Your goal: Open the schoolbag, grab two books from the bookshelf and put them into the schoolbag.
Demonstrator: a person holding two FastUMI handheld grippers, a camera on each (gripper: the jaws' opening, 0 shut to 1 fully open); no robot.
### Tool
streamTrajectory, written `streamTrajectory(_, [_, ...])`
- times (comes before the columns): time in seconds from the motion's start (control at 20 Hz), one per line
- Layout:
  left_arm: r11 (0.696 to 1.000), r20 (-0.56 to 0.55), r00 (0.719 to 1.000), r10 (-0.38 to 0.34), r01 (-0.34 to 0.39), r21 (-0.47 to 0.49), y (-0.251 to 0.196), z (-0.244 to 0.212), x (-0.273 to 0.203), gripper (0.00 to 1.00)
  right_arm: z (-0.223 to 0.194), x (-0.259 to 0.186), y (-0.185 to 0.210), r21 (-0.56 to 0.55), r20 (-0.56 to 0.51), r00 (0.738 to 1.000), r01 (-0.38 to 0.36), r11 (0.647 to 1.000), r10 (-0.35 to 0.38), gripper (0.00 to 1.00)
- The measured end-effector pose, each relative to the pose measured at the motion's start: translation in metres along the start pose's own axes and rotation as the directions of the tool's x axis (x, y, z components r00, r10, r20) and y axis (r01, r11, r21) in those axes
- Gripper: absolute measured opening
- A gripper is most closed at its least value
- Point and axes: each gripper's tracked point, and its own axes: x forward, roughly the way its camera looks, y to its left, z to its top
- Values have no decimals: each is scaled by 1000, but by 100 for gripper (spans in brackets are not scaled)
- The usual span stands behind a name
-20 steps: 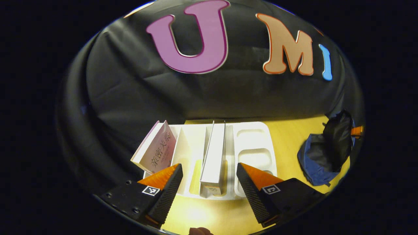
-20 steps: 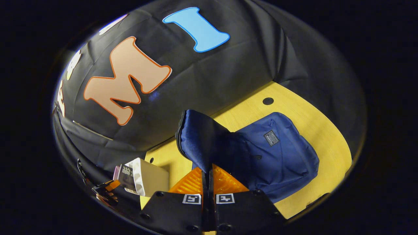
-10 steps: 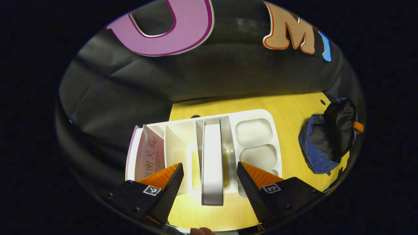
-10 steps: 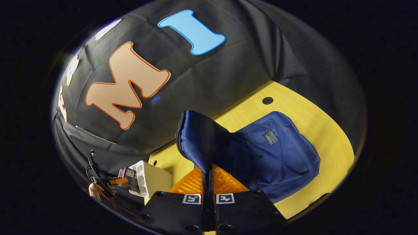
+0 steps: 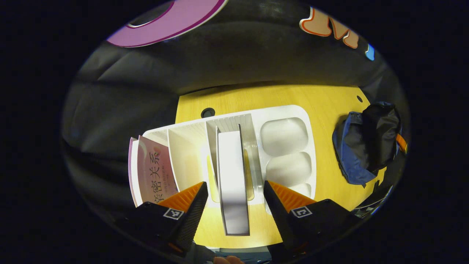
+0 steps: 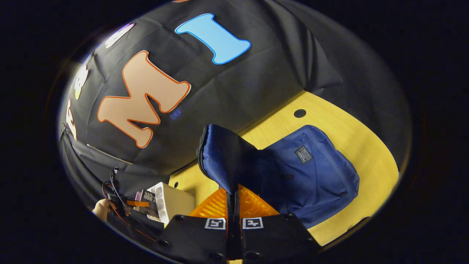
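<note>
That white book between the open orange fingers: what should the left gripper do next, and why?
Probably ease down and close. The left gripper is open astride the upright white book in the white bookshelf, not touching it, while the right gripper holds the blue schoolbag flap up.

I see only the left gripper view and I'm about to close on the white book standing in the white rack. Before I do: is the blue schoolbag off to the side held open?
Observer: Yes. In the right gripper view, the right gripper has its orange fingers shut on the dark blue fabric schoolbag, pinching its front flap.
Operator: Is that flap raised or lying flat?
Observer: Raised. It stands up from the bag, with its zip edge showing along the side.
Operator: And the rest of the bag?
Observer: It lies flat on the yellow wooden table, with a small dark label patch facing up.
</note>
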Motion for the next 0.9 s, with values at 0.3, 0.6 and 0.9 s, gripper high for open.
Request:
streamTrajectory(0.3, [1000,-79,997,-12,14,16,-4,-5,0,35,1,1,-5,14,7,1000,-4,1000,3,3])
streamTrajectory(0.6, [997,-89,994,-62,65,36,-13,-3,-2,25,2,0,-6,17,13,1000,-8,1000,8,3])
streamTrajectory(0.9, [991,-46,995,-90,94,90,1,-2,-22,19,2,0,-9,31,18,1000,-10,999,9,3])
